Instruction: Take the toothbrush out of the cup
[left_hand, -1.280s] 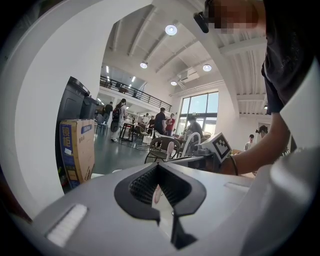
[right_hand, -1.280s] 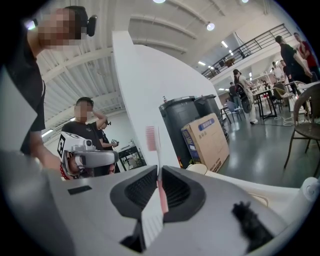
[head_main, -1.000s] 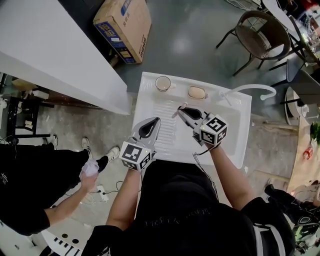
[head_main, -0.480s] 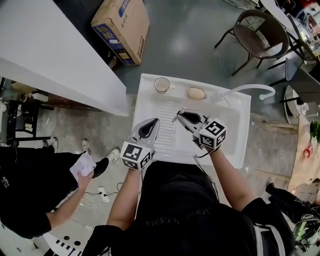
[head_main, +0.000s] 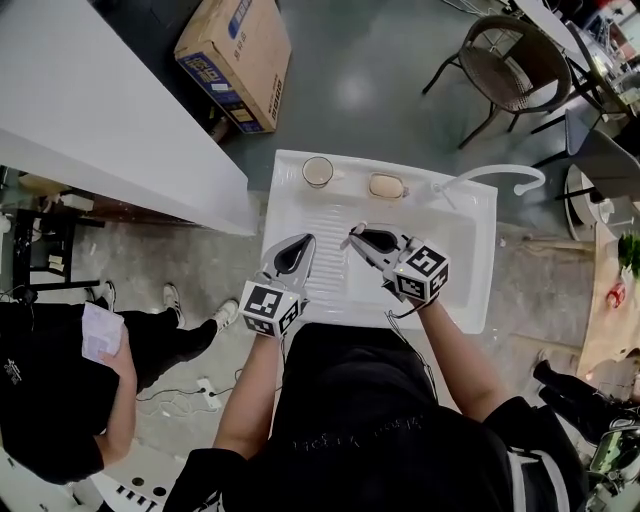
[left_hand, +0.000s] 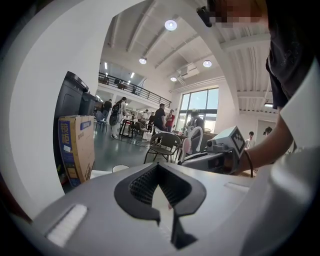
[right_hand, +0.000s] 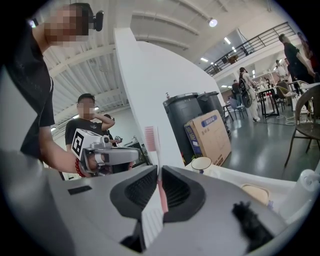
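At the far left a person (head_main: 50, 390) in dark clothes stands on the floor beside a long white counter (head_main: 90, 110), and a cardboard box (head_main: 232, 62) lies on the floor beyond the worktop's far left corner. The worktop (head_main: 292, 195) is a white sink unit with a ribbed draining surface on its left half and a basin (head_main: 462, 245) on its right. The cup (head_main: 318, 172) stands upright at the far left corner, well apart from both grippers. The left gripper (head_main: 309, 242) hangs over the draining surface near the near left corner. In its own view, the jaws meet at their tips with nothing between the ridged pads. The right gripper (right_hand: 158, 169) is just beside it, over the middle of the worktop, and its jaws are clamped on the toothbrush (right_hand: 156, 159). The pink handle runs back between the pads, and the bristle head stands out past the jaw tips, clear of the cup. The two grippers do not touch. A bar of soap (head_main: 387, 186) rests on the far edge, to the right of the cup. A white curved faucet (head_main: 497, 174) arches over the far right corner above the basin. A brown chair (head_main: 512, 68) stands on the floor beyond that corner.
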